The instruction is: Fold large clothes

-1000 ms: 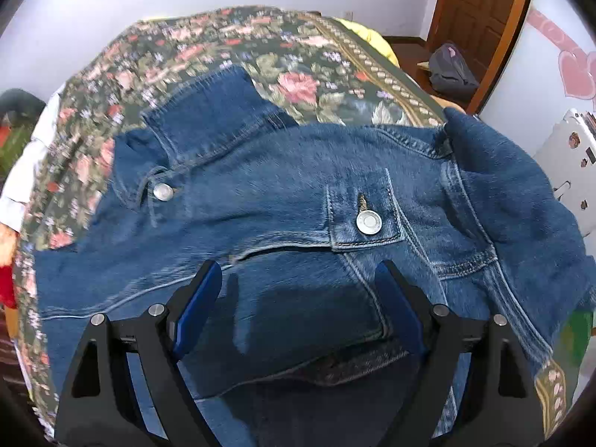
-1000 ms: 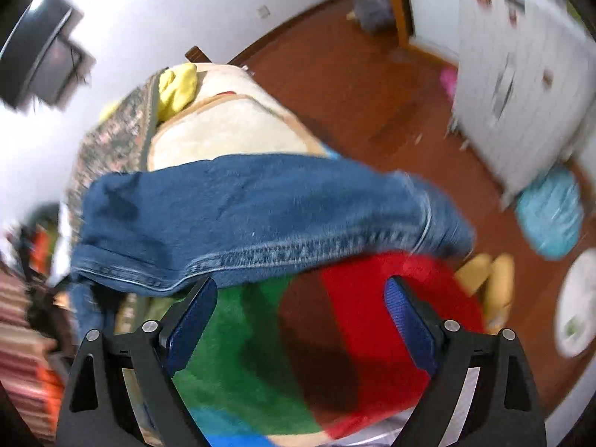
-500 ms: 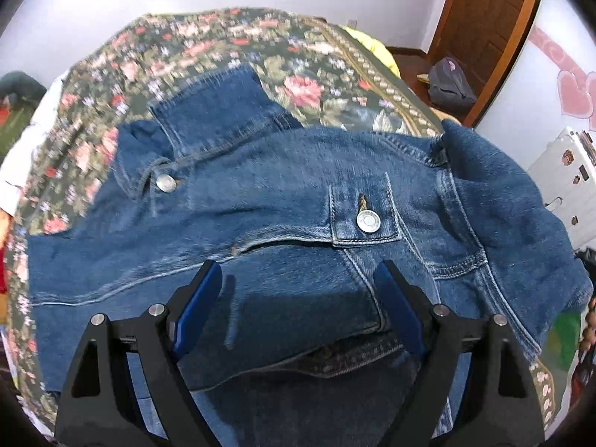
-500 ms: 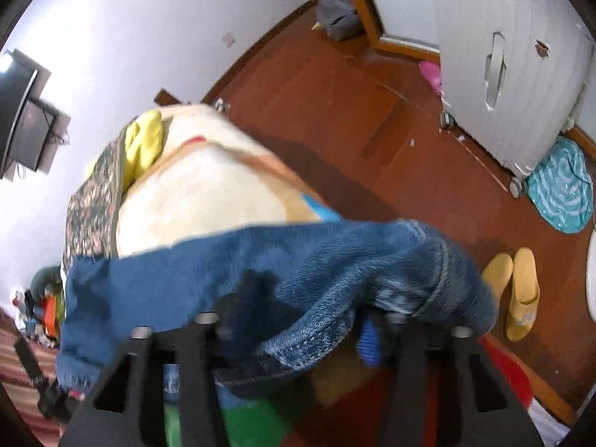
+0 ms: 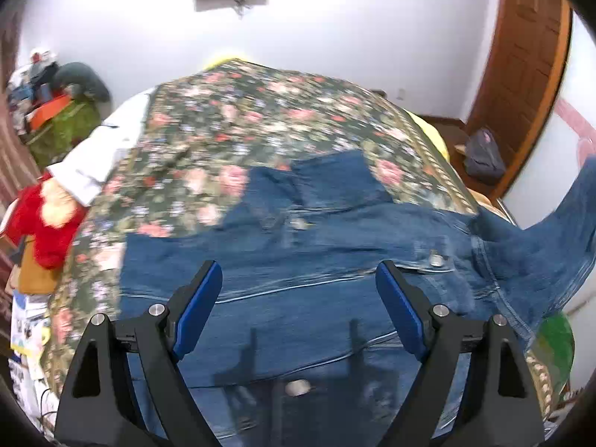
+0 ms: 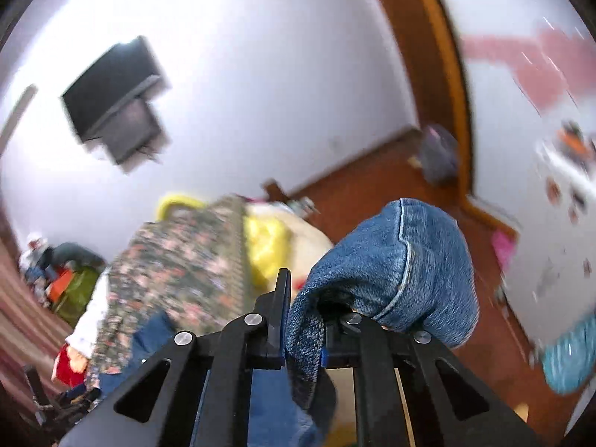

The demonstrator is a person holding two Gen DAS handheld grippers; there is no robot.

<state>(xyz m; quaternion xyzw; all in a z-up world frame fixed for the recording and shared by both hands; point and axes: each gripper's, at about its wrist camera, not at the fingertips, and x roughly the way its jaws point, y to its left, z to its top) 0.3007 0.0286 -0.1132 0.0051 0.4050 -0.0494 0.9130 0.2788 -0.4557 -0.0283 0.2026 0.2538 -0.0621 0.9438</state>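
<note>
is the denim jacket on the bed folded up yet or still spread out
Mostly spread out. The denim jacket lies open across the floral bedspread, collar and chest pocket showing. Only its sleeve is lifted, pinched in the right gripper.

My right tool (image 6: 302,320) is clamped on a bunched fold of the denim jacket (image 6: 395,264), lifted above the floral bedspread (image 6: 178,268); a television (image 6: 115,97) hangs on the wall.

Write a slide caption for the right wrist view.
Right claw shut on denim jacket sleeve, lifted above floral bedspread.
</note>
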